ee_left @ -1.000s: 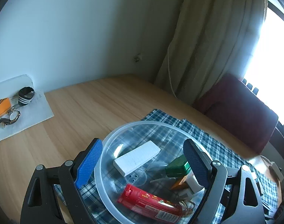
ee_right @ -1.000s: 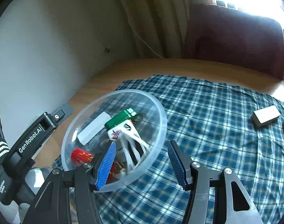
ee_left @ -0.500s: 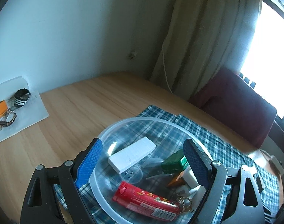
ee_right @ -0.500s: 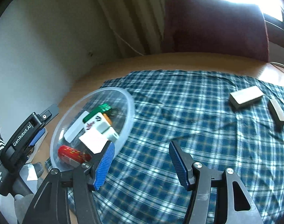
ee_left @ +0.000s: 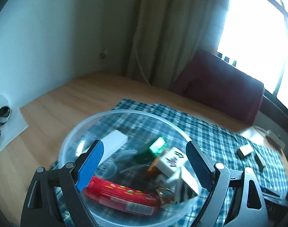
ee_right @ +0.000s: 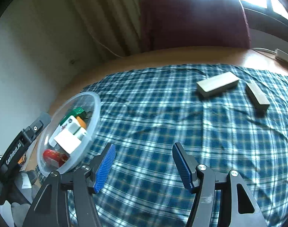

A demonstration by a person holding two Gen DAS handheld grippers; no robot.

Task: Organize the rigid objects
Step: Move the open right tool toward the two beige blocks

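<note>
A clear plastic bowl (ee_left: 72,132) stands on the left end of a blue plaid cloth (ee_right: 163,117). It holds a red tube (ee_left: 121,196), a green box (ee_left: 155,147), a white block (ee_left: 113,143), a white printed box (ee_left: 172,162) and a key ring. My left gripper (ee_left: 144,142) is open, its fingers spread over the bowl's near half; whether they touch it I cannot tell. My right gripper (ee_right: 144,145) is open above the bare cloth, to the right of the bowl (ee_right: 94,113). Two grey-beige blocks (ee_right: 217,84) (ee_right: 257,96) lie on the cloth at the far right.
The cloth covers part of a wooden table (ee_left: 58,109) set against a wall and curtain. A maroon chair (ee_right: 195,20) stands behind it. A white sheet (ee_left: 9,130) with a watch and a striped band lies at the far left. A white power strip (ee_right: 284,54) sits at the back right.
My right gripper has drawn back from the bowl and swung right, bringing the two blocks closer to centre. The white printed box now lies settled in the bowl. The left view has turned rightward.
</note>
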